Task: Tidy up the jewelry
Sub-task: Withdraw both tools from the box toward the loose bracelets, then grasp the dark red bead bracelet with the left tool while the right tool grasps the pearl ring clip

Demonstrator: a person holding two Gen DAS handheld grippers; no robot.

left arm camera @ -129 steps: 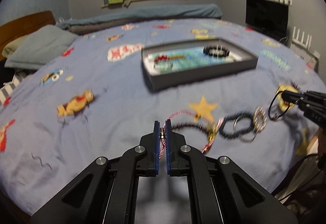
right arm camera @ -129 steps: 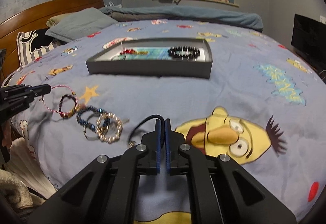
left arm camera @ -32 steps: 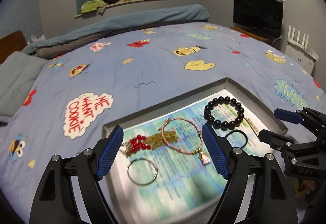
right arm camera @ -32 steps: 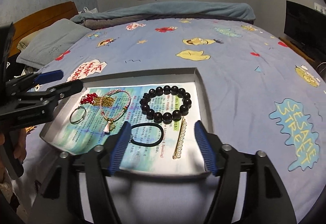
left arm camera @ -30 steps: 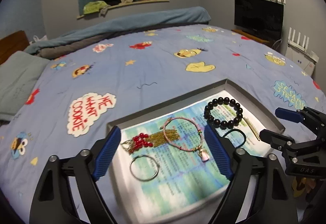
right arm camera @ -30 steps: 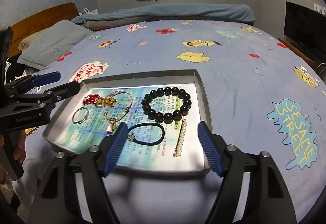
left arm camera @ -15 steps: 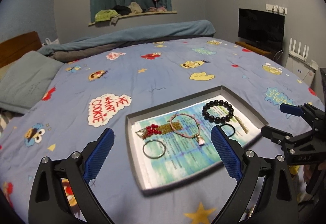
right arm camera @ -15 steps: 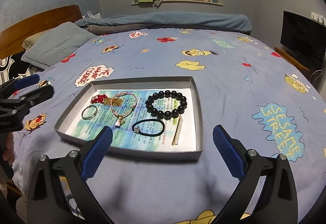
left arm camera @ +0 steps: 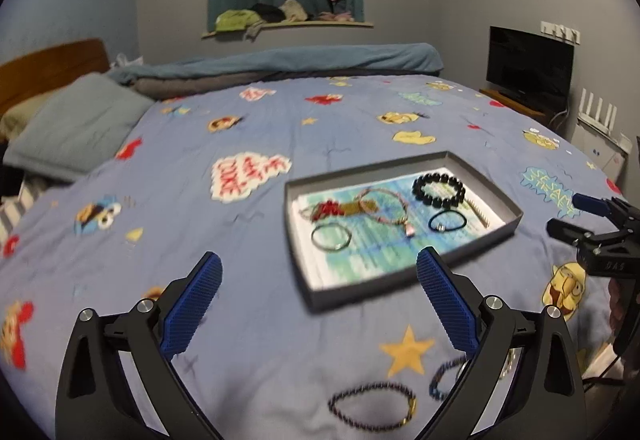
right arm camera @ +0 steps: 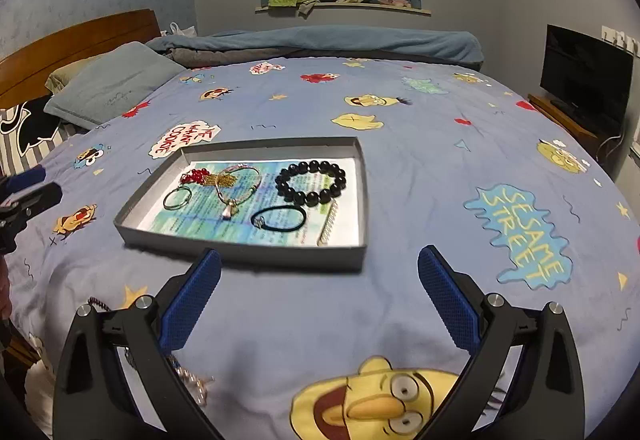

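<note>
A shallow grey tray (left arm camera: 486, 182) (right arm camera: 240, 255) lies on the blue cartoon bedspread. Inside it are a black bead bracelet (left arm camera: 419, 189) (right arm camera: 310, 199), a black hair tie (left arm camera: 439, 228) (right arm camera: 257, 222), a pink tasselled bracelet (left arm camera: 409, 230) (right arm camera: 227, 213), a silver ring (left arm camera: 313, 238), red beads on a gold chain (left arm camera: 329, 208) and a pearl pin (right arm camera: 328, 224). My left gripper (left arm camera: 319, 258) hangs open and empty in front of the tray's near corner. My right gripper (right arm camera: 319, 254) is open and empty just before the tray's front wall. A braided bracelet (left arm camera: 408, 406) and a blue one (left arm camera: 438, 380) lie loose on the bed.
Pillows (right arm camera: 108, 86) and a wooden headboard (right arm camera: 80, 36) are at the left. A rolled blue duvet (right arm camera: 340, 40) lies across the far side. A television (left arm camera: 528, 64) stands at the right. A pearl bracelet (right arm camera: 192, 380) shows beside my right gripper's left finger.
Both grippers have drawn back from the tray, which now looks smaller and farther, and their jaws have spread wider. The loose bracelets on the bed have come into the left wrist view.
</note>
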